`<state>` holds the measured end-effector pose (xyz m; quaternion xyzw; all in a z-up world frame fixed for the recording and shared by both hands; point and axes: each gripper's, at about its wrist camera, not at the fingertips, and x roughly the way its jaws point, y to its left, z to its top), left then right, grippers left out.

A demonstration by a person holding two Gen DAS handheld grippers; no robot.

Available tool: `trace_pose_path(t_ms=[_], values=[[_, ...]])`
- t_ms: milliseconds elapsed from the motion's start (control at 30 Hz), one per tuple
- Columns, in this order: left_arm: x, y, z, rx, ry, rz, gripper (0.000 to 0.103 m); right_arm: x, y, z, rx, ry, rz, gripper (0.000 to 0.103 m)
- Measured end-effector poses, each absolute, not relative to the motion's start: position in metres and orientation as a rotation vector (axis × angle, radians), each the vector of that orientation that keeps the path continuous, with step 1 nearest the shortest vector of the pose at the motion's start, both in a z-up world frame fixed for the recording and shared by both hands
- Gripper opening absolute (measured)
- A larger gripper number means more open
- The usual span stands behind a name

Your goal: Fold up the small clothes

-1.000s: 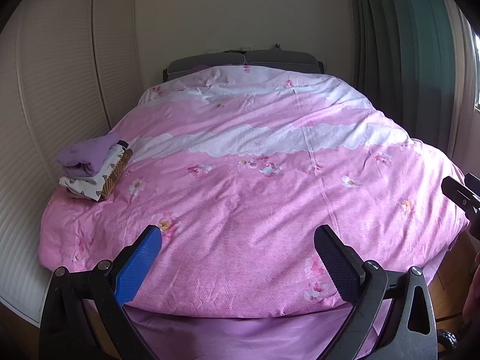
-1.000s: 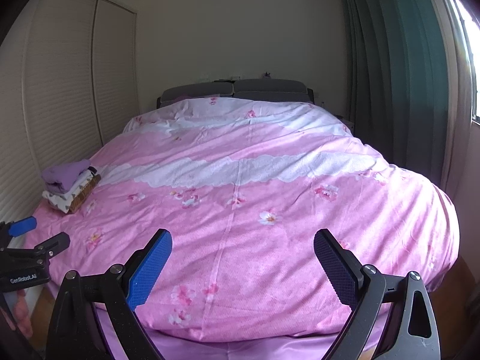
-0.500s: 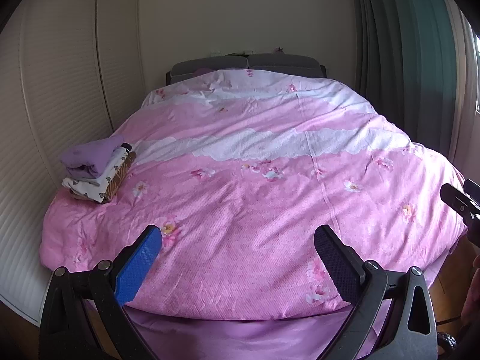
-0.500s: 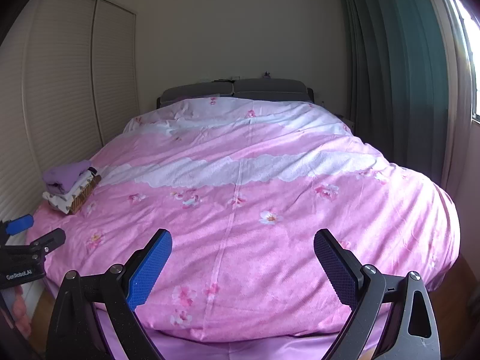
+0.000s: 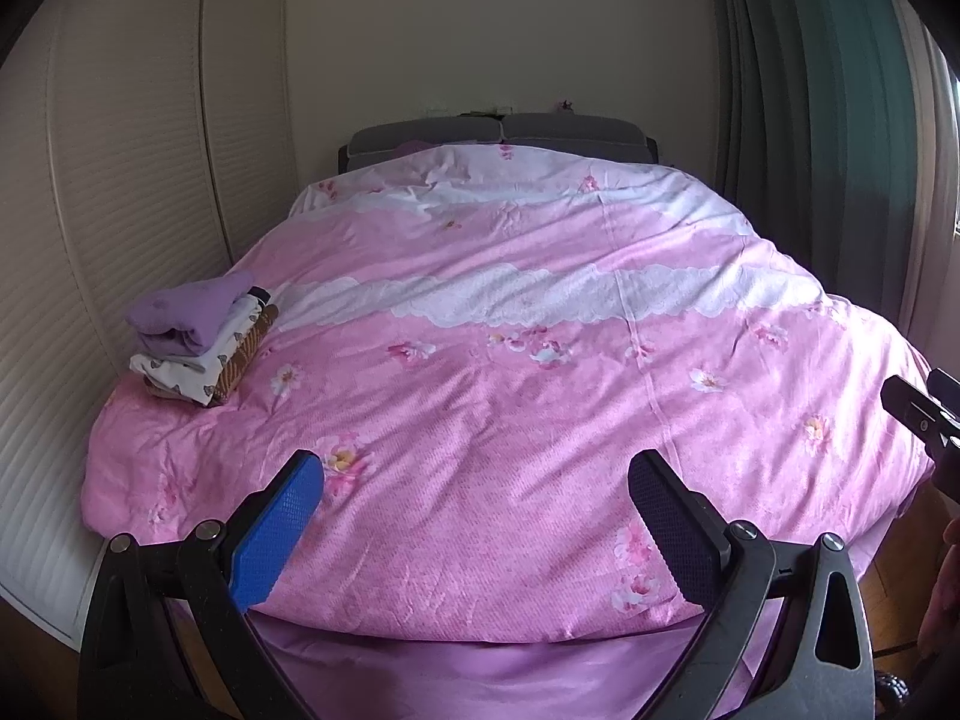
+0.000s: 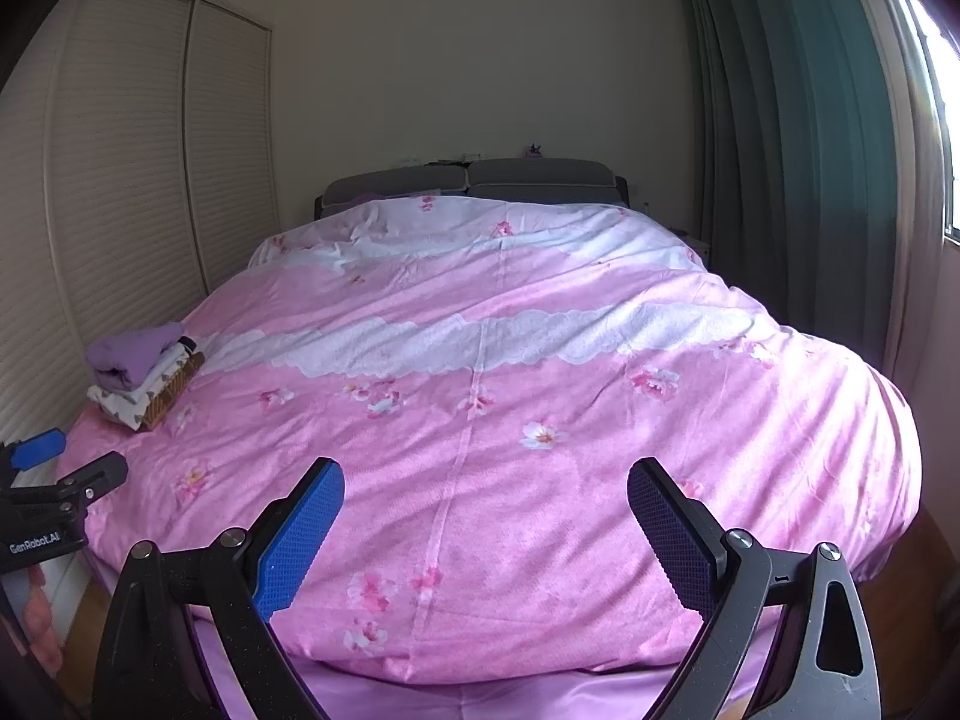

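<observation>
Both the left gripper (image 5: 474,516) and right gripper (image 6: 485,519), jaws wide and empty, have drawn slightly back from the pink floral duvet-covered bed (image 5: 540,396); the folded stack of small clothes (image 5: 198,339) stays at its left edge, suggesting folding is finished.

Daylight enters from the window (image 6: 936,78) at the right edge of the right wrist view, where it blows out to white glare. The room is otherwise dim and soft. The duvet (image 6: 510,396) is brightest along its right side and greyer toward the left edge by the wardrobe (image 6: 120,192); its creases cast faint shadows. The curtain (image 6: 798,138) stays dark. Both views are sharp in the centre, with strong fisheye bending of walls and black vignetting in the corners. The duvet (image 5: 510,372) looks duller in the left wrist view.
</observation>
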<state>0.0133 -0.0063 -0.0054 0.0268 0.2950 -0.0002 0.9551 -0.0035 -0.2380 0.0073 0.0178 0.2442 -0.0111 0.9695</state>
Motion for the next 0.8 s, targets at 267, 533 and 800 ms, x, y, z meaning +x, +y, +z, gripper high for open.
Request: trace_pose_path(t_ms=[267,533,800], values=[[0.0155,-0.0057,-0.0052,0.042,0.616,-0.014,0.103,-0.0037,-0.238,0.0092,0.039,0.491,-0.016,0.096],[0.011,-0.0082,-0.0046,0.026,0.607,-0.028,0.103,-0.0045,-0.2367,0.0102,0.039,0.49,-0.017,0.096],[0.0086,-0.0125,-0.005,0.04,0.59,-0.03,0.103,-0.0053,-0.2372,0.0105,0.042,0.492,-0.017,0.096]])
